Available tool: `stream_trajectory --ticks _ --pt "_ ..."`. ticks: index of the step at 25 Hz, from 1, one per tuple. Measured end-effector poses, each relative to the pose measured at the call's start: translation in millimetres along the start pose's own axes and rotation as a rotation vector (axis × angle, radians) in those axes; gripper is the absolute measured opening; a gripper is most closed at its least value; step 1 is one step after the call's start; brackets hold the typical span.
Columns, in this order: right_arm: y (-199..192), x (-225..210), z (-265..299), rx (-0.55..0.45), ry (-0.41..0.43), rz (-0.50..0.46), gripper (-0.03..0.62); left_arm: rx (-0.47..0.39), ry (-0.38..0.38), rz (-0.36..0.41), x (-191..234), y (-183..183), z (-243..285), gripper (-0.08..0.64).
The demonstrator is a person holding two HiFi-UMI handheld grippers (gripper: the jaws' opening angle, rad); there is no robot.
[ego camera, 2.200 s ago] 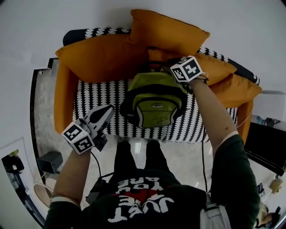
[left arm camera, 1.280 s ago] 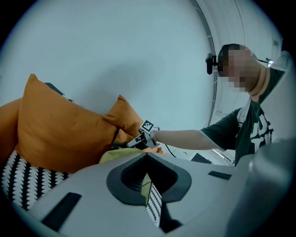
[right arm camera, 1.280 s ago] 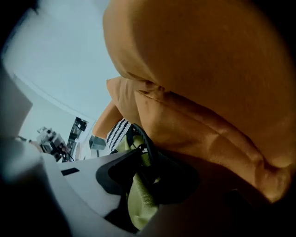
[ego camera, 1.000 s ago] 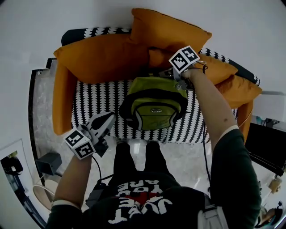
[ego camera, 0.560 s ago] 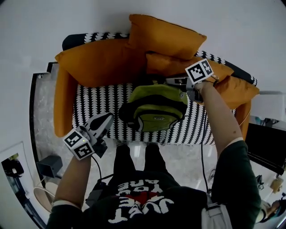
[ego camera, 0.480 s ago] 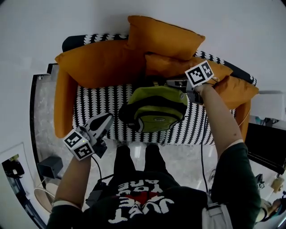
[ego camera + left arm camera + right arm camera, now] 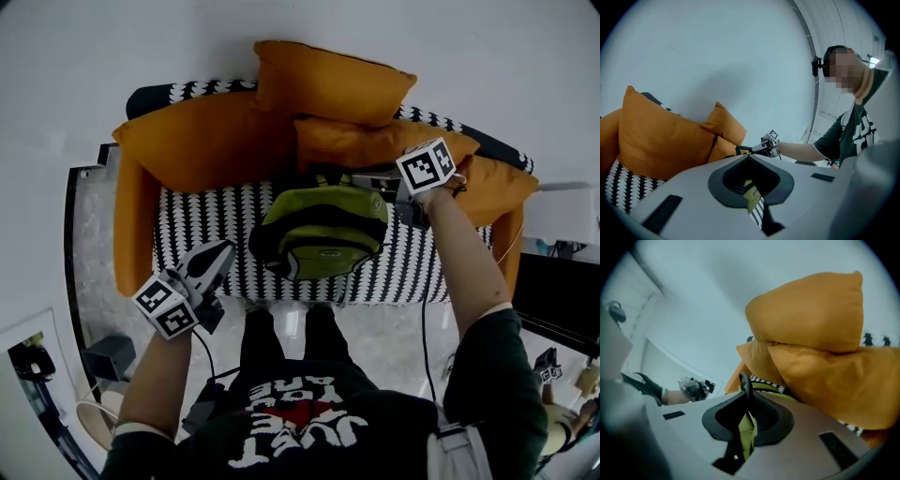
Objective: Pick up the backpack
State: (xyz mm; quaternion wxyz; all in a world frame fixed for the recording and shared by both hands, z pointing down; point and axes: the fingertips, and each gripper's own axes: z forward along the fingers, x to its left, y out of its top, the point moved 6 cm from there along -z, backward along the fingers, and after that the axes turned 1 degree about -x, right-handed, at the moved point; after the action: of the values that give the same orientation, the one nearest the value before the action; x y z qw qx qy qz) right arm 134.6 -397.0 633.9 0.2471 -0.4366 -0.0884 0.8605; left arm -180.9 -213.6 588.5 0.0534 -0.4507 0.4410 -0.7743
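Observation:
A green and black backpack (image 7: 323, 230) lies on the sofa's black-and-white seat (image 7: 202, 225), its top lifted towards the cushions. My right gripper (image 7: 361, 176) reaches in from the right over the bag's top. Its jaws are closing on the black top handle (image 7: 746, 380), which stands as a loop between them, with green fabric (image 7: 746, 427) below. In the left gripper view the right gripper (image 7: 767, 143) holds that handle (image 7: 743, 150). My left gripper (image 7: 225, 248) hovers at the seat's front edge, left of the bag, its fingertips (image 7: 749, 156) together on nothing.
Big orange cushions (image 7: 206, 136) line the sofa's back and left arm; more are stacked behind the bag (image 7: 811, 310). A pale marble floor (image 7: 89, 225) lies left of the sofa, with dark objects (image 7: 108, 356) on it. Dark furniture (image 7: 562, 300) stands at the right.
My right gripper has moved up and to the right with the handle in its jaws, and the backpack's top has risen with it. The left gripper has stayed in place.

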Motion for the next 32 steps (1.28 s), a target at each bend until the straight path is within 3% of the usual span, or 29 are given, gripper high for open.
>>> stream_trajectory --ticks 4,7,19,26,32 --pt "-12 15 3 -0.15 0.306 0.232 0.063 0.015 -0.011 -0.008 -5 -5 5 0.011" --pt "-20 33 1 -0.246 0.388 0.273 0.064 0.016 -0.018 -0.01 -7 -6 5 0.011" --pt "-52 96 -18 -0.455 0.494 0.406 0.063 -0.015 -0.036 -0.004 -30 17 4 0.011" --pt "-43 133 -44 -0.548 0.488 0.385 0.06 -0.06 -0.062 0.029 -61 51 4 0.011" --pt "-5 170 -90 -0.641 0.472 0.334 0.06 -0.135 -0.097 0.076 -98 100 -2 0.011"
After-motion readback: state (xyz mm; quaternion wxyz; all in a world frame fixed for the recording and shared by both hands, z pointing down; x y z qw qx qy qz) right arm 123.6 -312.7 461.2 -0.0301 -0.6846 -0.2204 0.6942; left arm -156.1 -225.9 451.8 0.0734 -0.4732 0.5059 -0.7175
